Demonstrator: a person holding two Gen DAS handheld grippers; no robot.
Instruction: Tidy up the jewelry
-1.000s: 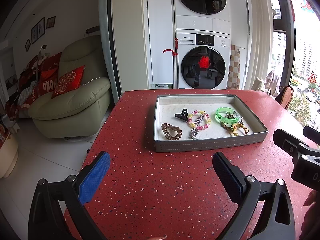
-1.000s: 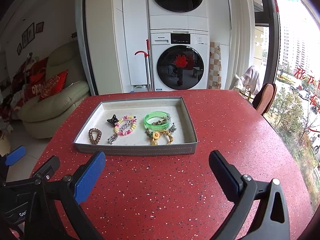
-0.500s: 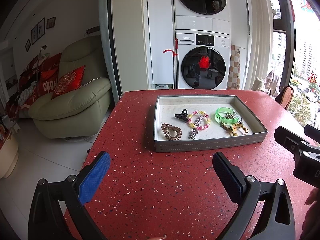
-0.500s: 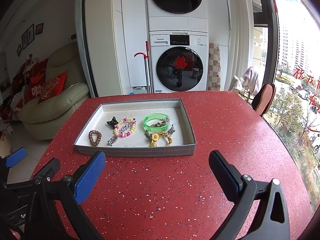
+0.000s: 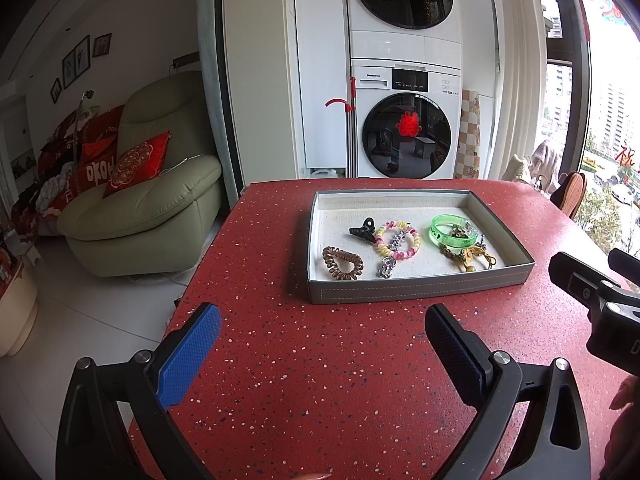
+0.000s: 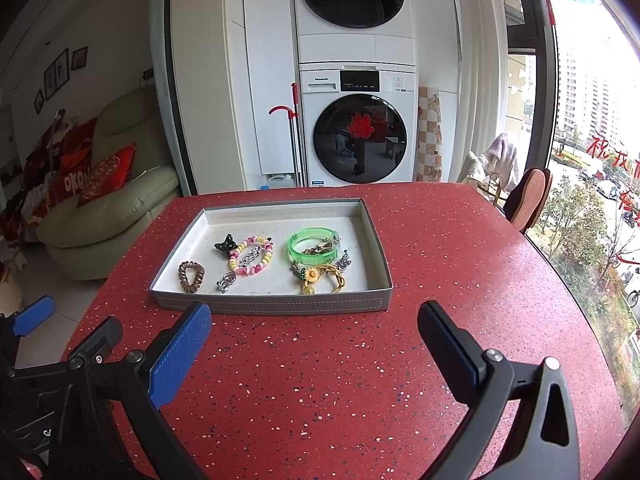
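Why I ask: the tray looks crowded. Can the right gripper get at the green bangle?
Probably yes: the right gripper is open, bare table lies before it, and the green bangle lies uncovered.

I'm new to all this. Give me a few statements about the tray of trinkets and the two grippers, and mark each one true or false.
1. The green bangle lies inside the grey tray. True.
2. The left gripper is clamped on the brown spiral hair tie. False: its jaws are spread wide with nothing between them, and the hair tie lies in the tray.
3. The tray sits on a red speckled table. True.
4. The black hair clip lies on the table outside the tray. False: it is in the tray, next to the pink and yellow bead bracelet.
5. The right gripper is open and empty. True.
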